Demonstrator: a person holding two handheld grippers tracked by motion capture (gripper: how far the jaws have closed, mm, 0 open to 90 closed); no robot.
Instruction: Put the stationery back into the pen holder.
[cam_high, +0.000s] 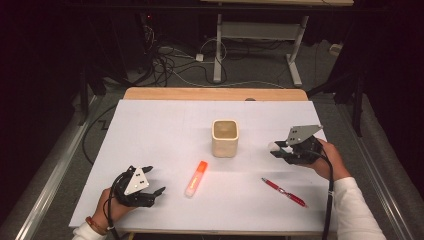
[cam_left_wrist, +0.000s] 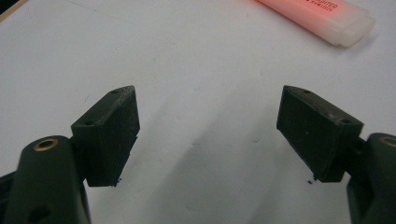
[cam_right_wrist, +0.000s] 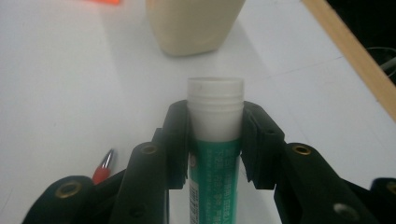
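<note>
Glue stick (cam_right_wrist: 215, 140) is being held in the right gripper (cam_right_wrist: 215, 135), whose jaws are clamped on either side of the tube just below its white cap end. In the high view the right gripper (cam_high: 295, 148) is hovering over the right part of the board (cam_high: 165, 125), near its right edge, with the white tip of the stick pointing toward the cup (cam_high: 225, 138).

The cup is standing upright near the middle of the board, mouth open. From the right gripper view, the cup (cam_right_wrist: 194, 23) is lying straight ahead of the stick, apart from it.

Step in hand, as judged: carrying the glue stick to the cup for insertion. The next move is calling for:

1. Raising the stick above the cup rim.
2. Tipping it toward vertical so one end is facing down.
3. Centring it over the mouth before the jaws are released.

The left gripper (cam_high: 150, 184) is resting near the front left corner of the board, jaws spread wide and holding nothing. The highlighter (cam_high: 196, 178) is lying just beside it toward the middle; the pen (cam_high: 284, 192) is lying near the front edge, to the right. Both are waiting outside the cup.
</note>
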